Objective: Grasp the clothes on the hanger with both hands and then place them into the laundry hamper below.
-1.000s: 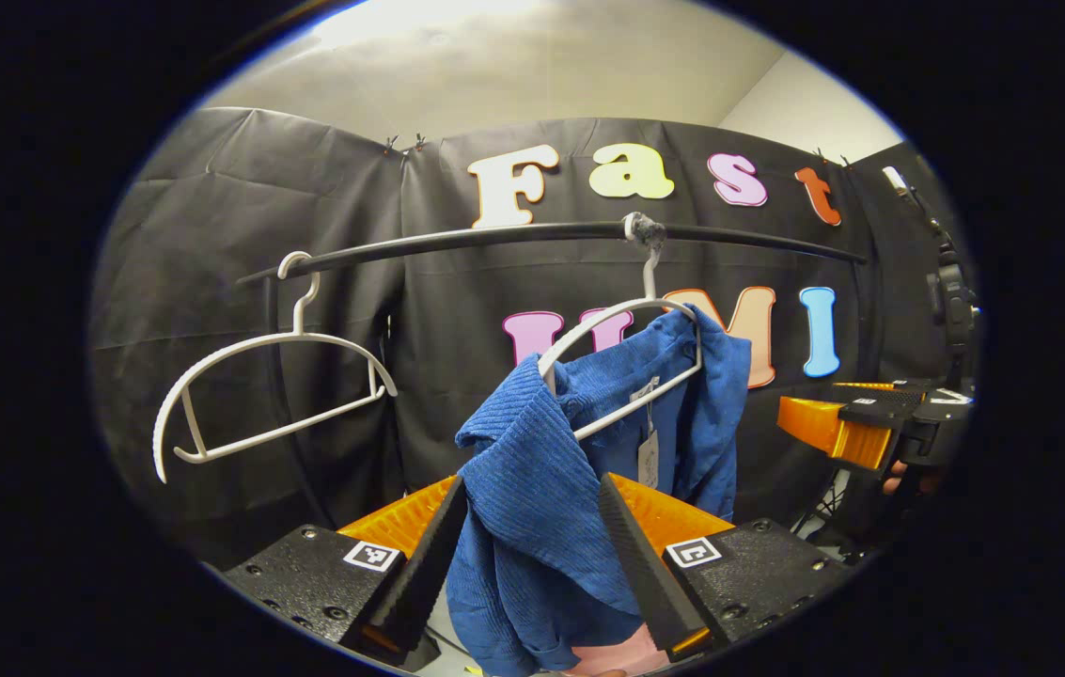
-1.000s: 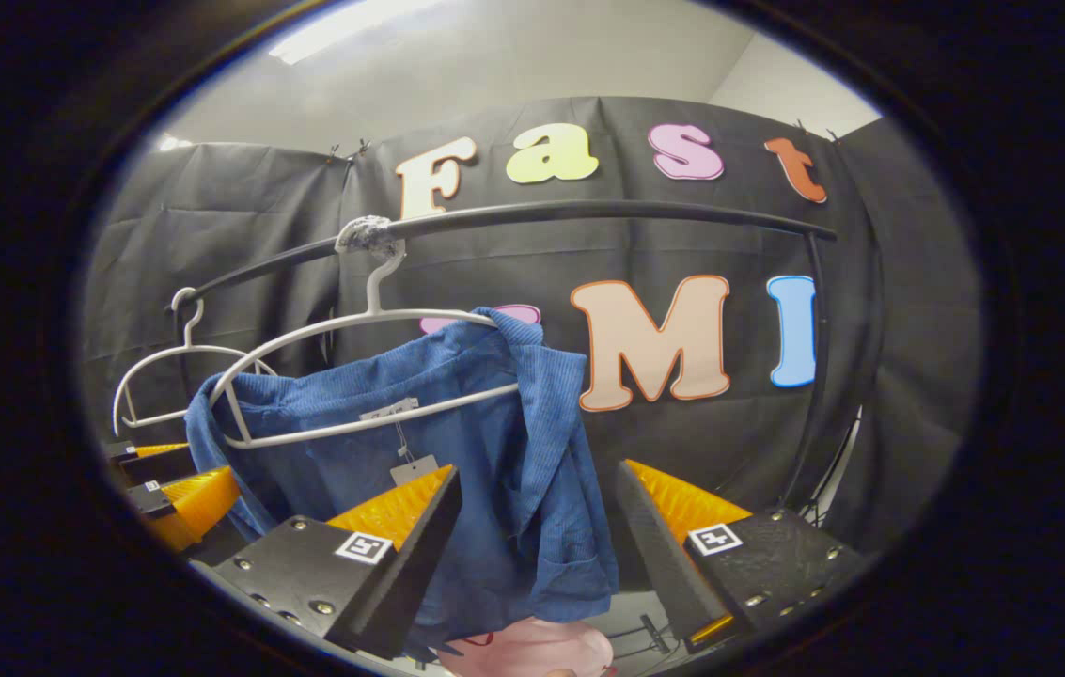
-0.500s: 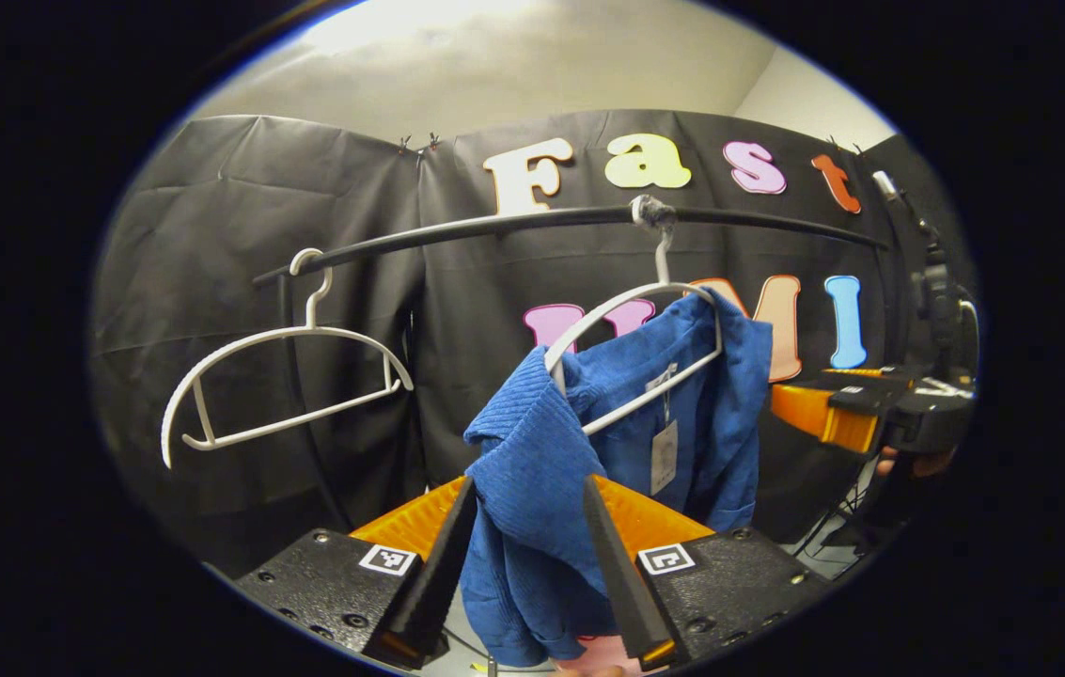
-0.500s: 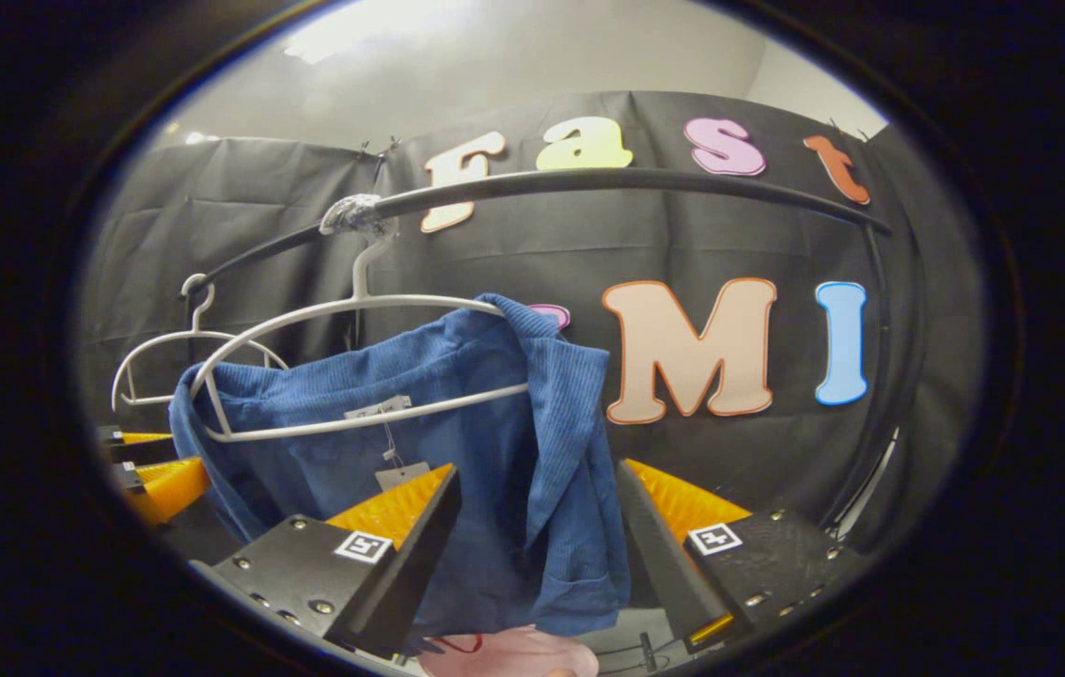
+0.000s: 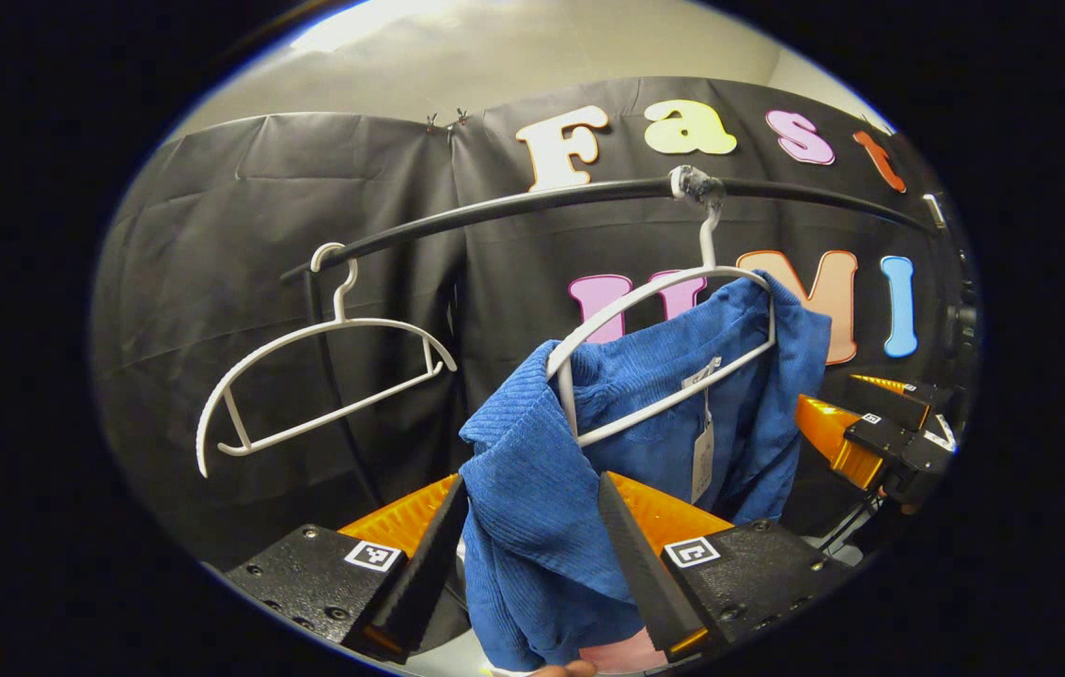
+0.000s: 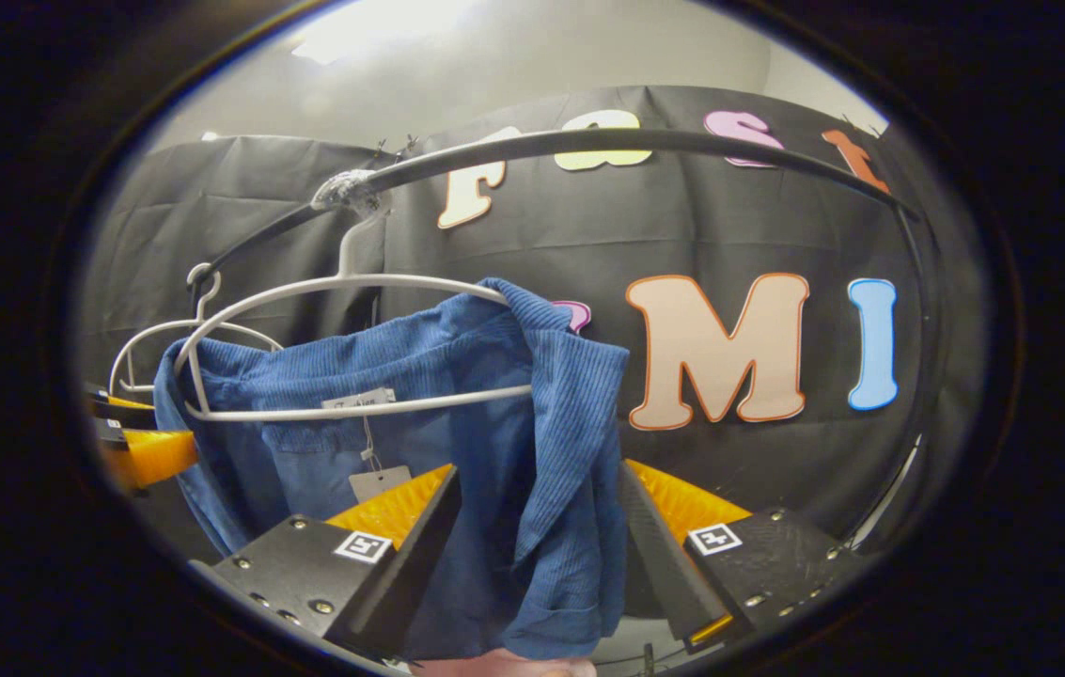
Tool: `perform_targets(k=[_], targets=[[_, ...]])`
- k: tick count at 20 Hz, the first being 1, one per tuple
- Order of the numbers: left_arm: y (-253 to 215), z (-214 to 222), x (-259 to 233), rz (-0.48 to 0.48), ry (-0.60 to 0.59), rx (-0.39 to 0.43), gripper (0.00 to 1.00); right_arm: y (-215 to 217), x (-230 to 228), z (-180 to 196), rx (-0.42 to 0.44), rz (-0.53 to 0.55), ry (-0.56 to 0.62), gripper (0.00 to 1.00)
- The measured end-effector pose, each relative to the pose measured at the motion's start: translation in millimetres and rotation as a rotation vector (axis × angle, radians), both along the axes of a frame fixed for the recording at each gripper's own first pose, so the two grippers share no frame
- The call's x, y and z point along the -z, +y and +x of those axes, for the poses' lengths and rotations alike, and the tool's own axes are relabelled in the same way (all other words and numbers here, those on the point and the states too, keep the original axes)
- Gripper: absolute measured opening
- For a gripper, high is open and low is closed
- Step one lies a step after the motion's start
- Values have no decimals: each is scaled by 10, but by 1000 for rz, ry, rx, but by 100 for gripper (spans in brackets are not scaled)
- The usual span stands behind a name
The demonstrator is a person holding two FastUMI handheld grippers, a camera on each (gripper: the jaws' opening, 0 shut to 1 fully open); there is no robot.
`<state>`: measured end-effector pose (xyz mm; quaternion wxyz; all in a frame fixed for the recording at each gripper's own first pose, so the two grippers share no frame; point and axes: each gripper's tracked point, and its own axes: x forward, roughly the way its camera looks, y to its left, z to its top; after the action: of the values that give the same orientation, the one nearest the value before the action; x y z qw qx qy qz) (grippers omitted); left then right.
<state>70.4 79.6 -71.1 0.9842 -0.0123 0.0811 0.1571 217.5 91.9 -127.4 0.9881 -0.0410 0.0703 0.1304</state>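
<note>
Garment (image 5: 532, 508), blue, draped on hanger (image 5: 654, 357) under rail (image 5: 513, 207): I see each shoulder hanging between one spread tool, left tool (image 5: 532, 564), right tool (image 6: 537, 555), neither pinching.

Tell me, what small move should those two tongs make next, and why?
Probably close both: the blue shirt hangs on its white hanger, one shoulder between the open left tongs, the other between the open right tongs. Neither seems to pinch it yet.

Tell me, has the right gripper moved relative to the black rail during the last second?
Yes. In the right gripper view the black rail now arcs higher, and the blue shirt looks larger between the open fingers, so the right gripper has closed in.
</note>
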Motion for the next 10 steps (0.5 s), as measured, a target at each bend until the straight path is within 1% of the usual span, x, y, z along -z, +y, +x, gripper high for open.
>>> perform_targets(k=[2,4,8,10], targets=[[7,14,33,13,17,-2,86,39,1,57,0,6,-2,99],[27,22,39,4,20,6,78,41,-25,166,24,1,-9,99],[59,-1,93,-34,49,20,58,-20,-63,417,86,28,-15,99],[70,-11,97,-34,50,41,41,-86,-43,583,118,27,-8,99]])
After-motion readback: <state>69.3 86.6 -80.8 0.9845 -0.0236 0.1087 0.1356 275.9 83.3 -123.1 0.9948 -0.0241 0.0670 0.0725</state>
